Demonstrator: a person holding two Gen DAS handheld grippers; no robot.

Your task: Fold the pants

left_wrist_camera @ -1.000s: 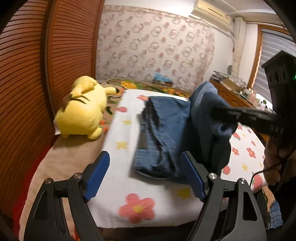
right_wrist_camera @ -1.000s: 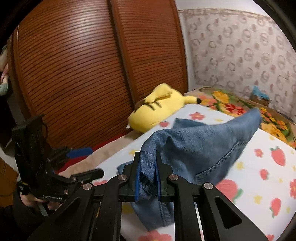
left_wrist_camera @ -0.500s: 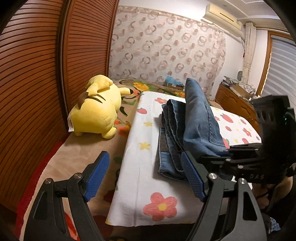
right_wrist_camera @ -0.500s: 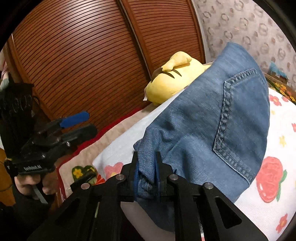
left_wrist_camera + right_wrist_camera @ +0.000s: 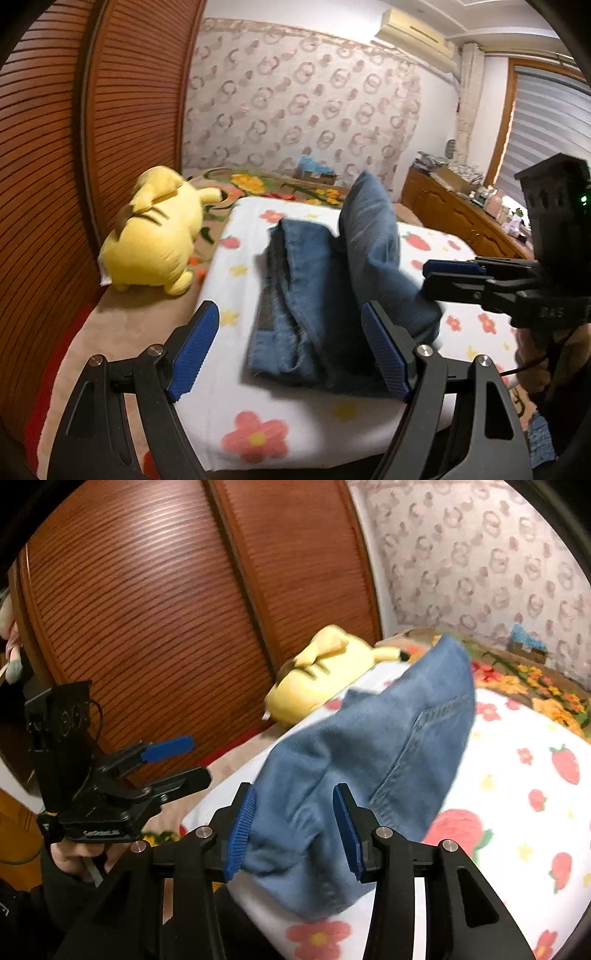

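Blue denim pants (image 5: 306,288) lie folded on the white flowered sheet (image 5: 280,424), with one flap (image 5: 373,229) still raised and blurred. In the right wrist view a bunched edge of the pants (image 5: 295,812) sits between the pads of my right gripper (image 5: 293,830). Its jaws are opening and the pads no longer pinch the cloth. The same gripper (image 5: 436,277) shows from the side at the flap's right end. My left gripper (image 5: 288,350) hovers open before the pile's near edge, holding nothing. It also appears at the left (image 5: 181,762), held by a hand.
A yellow plush toy (image 5: 155,236) lies left of the pants beside the slatted wooden wardrobe doors (image 5: 44,166). A wooden dresser (image 5: 458,218) with clutter stands at the right. A flower-patterned blanket (image 5: 280,184) covers the bed's far end. The sheet's front edge is just below my fingers.
My right gripper's jaws have parted from their pinch on the denim edge. The raised flap has swung over toward the folded pile. My left gripper stayed open and shifted slightly.
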